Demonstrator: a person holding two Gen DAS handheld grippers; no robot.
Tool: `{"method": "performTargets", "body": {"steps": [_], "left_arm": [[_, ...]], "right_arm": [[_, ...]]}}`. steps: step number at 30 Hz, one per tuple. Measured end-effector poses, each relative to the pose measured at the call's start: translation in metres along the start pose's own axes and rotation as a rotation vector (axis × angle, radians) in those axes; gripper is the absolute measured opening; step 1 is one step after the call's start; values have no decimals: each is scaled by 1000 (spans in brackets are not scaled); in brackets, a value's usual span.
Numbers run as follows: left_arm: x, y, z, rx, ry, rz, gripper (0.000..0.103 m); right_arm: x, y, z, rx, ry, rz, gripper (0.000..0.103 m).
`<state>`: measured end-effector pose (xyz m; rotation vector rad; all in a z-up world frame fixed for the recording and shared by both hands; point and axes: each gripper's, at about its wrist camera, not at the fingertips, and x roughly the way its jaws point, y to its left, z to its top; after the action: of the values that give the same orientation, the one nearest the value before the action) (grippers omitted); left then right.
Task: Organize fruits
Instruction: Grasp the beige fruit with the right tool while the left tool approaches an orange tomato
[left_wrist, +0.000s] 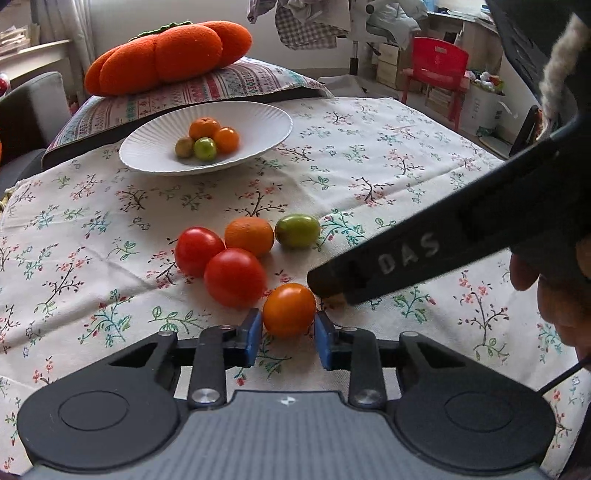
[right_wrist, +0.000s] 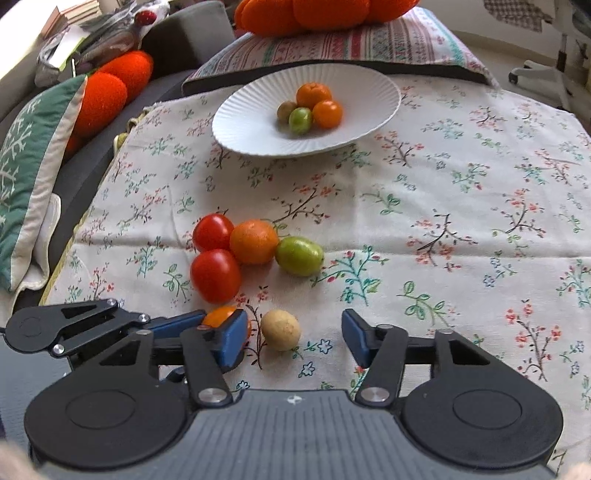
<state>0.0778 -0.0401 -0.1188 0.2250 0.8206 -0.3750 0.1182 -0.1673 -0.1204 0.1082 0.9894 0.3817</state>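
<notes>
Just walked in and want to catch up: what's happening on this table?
A person is sorting fruit with two handheld grippers. The left gripper has shut on an orange tomato; the right gripper straddles a small tan fruit, pads apart. Four fruits already sit in the white plate.

Daylit room: red chair (left_wrist: 437, 66), grey sofa (right_wrist: 177, 37), pale wall (left_wrist: 118, 18).

A plate (right_wrist: 236, 122) stood at the far side of the cloth-covered desk (right_wrist: 443, 206), four fruits (right_wrist: 310, 107) clustered in it. Nearer lay a touching group of four fruits (right_wrist: 255, 243). Nearest, two single fruits (right_wrist: 280, 329) lay side by side, just apart. A cushion (right_wrist: 332, 48) lay behind the plate.
</notes>
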Motion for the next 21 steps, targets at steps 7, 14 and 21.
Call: {"method": "performTargets", "body": {"steps": [7, 14, 21], "left_arm": [[4, -1, 2, 11, -3, 18, 7], [5, -1, 4, 14, -2, 19, 5], [4, 0, 6, 6, -2, 18, 4]], "right_arm": [[7, 2, 0, -14, 1, 1, 28], [9, 8, 0, -34, 2, -17, 21], [5, 5, 2, -25, -16, -32, 21]]}}
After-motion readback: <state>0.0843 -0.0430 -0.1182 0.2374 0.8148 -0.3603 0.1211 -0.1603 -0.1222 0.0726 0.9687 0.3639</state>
